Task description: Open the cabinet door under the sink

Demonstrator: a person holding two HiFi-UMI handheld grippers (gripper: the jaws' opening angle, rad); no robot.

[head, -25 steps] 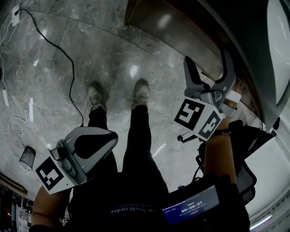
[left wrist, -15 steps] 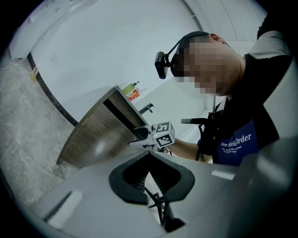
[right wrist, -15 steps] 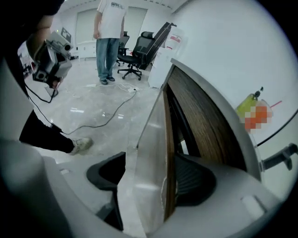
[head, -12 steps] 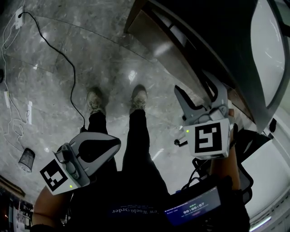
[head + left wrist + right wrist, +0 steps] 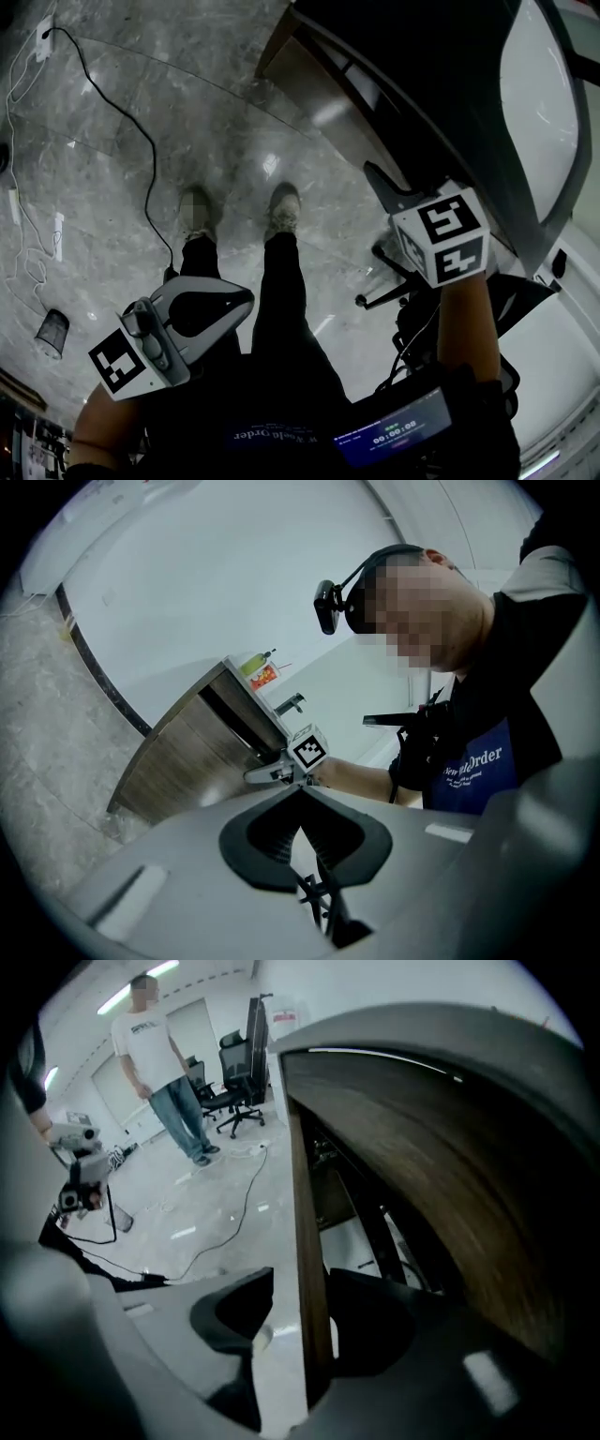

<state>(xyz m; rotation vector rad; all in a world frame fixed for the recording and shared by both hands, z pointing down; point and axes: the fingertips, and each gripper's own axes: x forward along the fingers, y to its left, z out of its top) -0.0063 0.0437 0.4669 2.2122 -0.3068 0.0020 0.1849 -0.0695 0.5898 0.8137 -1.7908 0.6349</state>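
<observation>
Your right gripper (image 5: 300, 1277) straddles the free edge of the cabinet door (image 5: 306, 1185). Its jaws have just been closing, but the left one still stands off, so nothing is gripped. Just right of it the cabinet (image 5: 375, 1232) is dark, contents unclear. Open floor (image 5: 112, 216) lies left. It has tipped downward since a second ago. Your left gripper (image 5: 300, 787) is clenched empty.

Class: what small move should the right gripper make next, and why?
Probably finish closing the right gripper on the door edge. Its jaws have just been closing and straddle it, yet floor shows between one jaw and the wood, so pulling now might slip.
</observation>
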